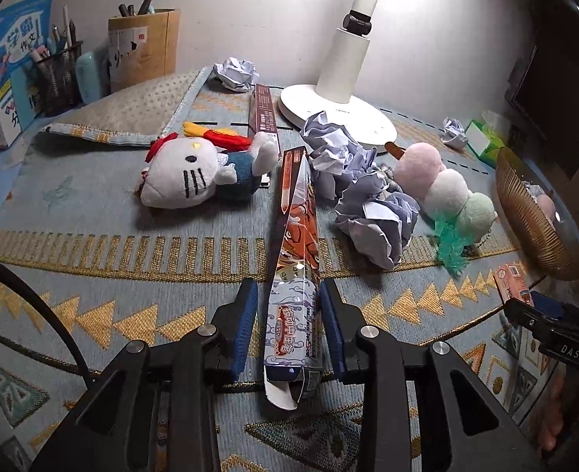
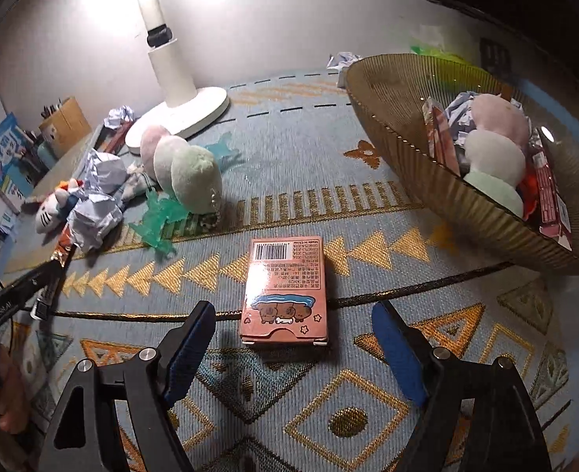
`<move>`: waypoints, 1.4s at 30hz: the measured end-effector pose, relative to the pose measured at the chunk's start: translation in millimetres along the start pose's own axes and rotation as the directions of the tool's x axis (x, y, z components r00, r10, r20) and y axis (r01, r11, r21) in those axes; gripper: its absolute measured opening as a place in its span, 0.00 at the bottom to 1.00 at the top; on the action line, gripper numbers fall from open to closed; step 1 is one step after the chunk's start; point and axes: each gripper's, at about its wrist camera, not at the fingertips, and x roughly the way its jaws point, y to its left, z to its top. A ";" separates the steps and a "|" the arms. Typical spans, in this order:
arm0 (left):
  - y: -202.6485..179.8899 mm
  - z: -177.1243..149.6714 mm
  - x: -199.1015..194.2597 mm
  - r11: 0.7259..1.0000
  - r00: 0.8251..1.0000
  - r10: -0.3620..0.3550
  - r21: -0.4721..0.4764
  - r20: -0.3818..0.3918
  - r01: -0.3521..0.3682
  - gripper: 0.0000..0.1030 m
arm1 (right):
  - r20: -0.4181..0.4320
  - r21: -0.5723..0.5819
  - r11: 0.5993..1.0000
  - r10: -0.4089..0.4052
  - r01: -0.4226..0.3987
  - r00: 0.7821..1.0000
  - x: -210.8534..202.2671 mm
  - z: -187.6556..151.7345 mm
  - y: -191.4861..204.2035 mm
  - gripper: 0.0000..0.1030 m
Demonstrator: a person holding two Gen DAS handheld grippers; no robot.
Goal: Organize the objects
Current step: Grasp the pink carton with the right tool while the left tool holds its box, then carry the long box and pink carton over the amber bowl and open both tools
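My left gripper (image 1: 289, 295) straddles the near end of a long triangular pen box (image 1: 295, 259) lying on the patterned cloth; the right pad touches it and a small gap shows on the left, so the jaws are open around it. My right gripper (image 2: 293, 314) is open, with a small pink card box (image 2: 285, 291) lying flat between and just beyond its fingertips, untouched. A ribbed gold bowl (image 2: 427, 157) at the right holds a plush, paper balls and pink packets.
A Hello Kitty plush (image 1: 187, 175), crumpled paper balls (image 1: 368, 200), a three-ball dango plush (image 1: 446, 185), a green plastic toy (image 2: 159, 216), a brown long box (image 1: 263, 110) and a white lamp base (image 1: 328, 106) lie on the cloth. Pen holders and books stand at the back left.
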 end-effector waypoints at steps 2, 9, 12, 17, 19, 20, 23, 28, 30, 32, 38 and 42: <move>-8.2 4.9 5.2 0.999 1.000 0.027 0.037 -0.012 -0.026 0.29 | 0.017 -0.040 0.997 -0.062 0.063 0.998 6.1 1.4 7.3 0.78; -23.2 17.4 19.8 0.995 0.999 0.029 0.101 -0.021 -0.027 0.27 | 0.057 -0.053 0.998 -0.039 0.042 0.998 4.9 3.9 4.4 0.50; -22.5 9.9 13.3 0.993 0.999 0.046 0.109 -0.015 -0.044 0.16 | 0.077 -0.101 0.994 0.037 -0.029 0.996 1.1 0.5 12.0 0.39; -3.1 -24.8 -19.0 0.999 1.000 0.020 0.028 -0.015 -0.020 0.16 | 0.109 -0.209 0.974 0.111 -0.086 0.988 -18.7 -16.2 30.4 0.39; 5.6 -44.7 -35.7 1.000 1.000 -0.002 -0.017 -0.016 0.002 0.16 | 0.083 -0.197 0.972 0.149 -0.130 0.985 -24.0 -26.7 29.1 0.39; 8.4 -54.2 -44.3 0.999 1.000 -0.014 -0.031 -0.020 0.013 0.16 | 0.071 -0.184 0.972 0.161 -0.146 0.984 -26.4 -31.8 26.4 0.39; 10.1 -77.3 -67.7 0.998 0.999 -0.042 -0.042 -0.022 0.041 0.16 | 0.059 -0.156 0.977 0.156 -0.146 0.986 -35.1 -49.3 16.9 0.39; 0.7 -84.4 -74.0 1.000 1.000 -0.026 0.004 -0.008 0.026 0.17 | 0.057 -0.156 0.986 0.063 -0.054 0.996 -39.9 -62.1 9.0 0.39; 0.4 -75.0 -65.4 1.000 1.000 -0.011 0.004 -0.011 0.011 0.18 | 0.050 -0.148 0.987 0.065 -0.056 0.997 -39.6 -61.6 5.6 0.40; 1.7 -64.2 -51.9 1.000 0.999 0.009 -0.005 -0.035 -0.010 0.20 | 0.038 -0.150 0.987 0.071 -0.064 0.997 -39.7 -61.4 6.6 0.53; -3.6 -54.2 -37.7 0.998 0.998 -0.054 0.022 -0.022 0.055 0.66 | 0.047 -0.191 0.981 0.047 -0.038 0.998 -37.9 -68.7 16.6 0.77; -18.7 -62.4 -36.1 0.994 0.996 -0.089 0.064 -0.026 0.090 0.97 | 0.048 -0.173 0.984 0.052 -0.043 0.997 -36.9 -67.5 15.4 0.80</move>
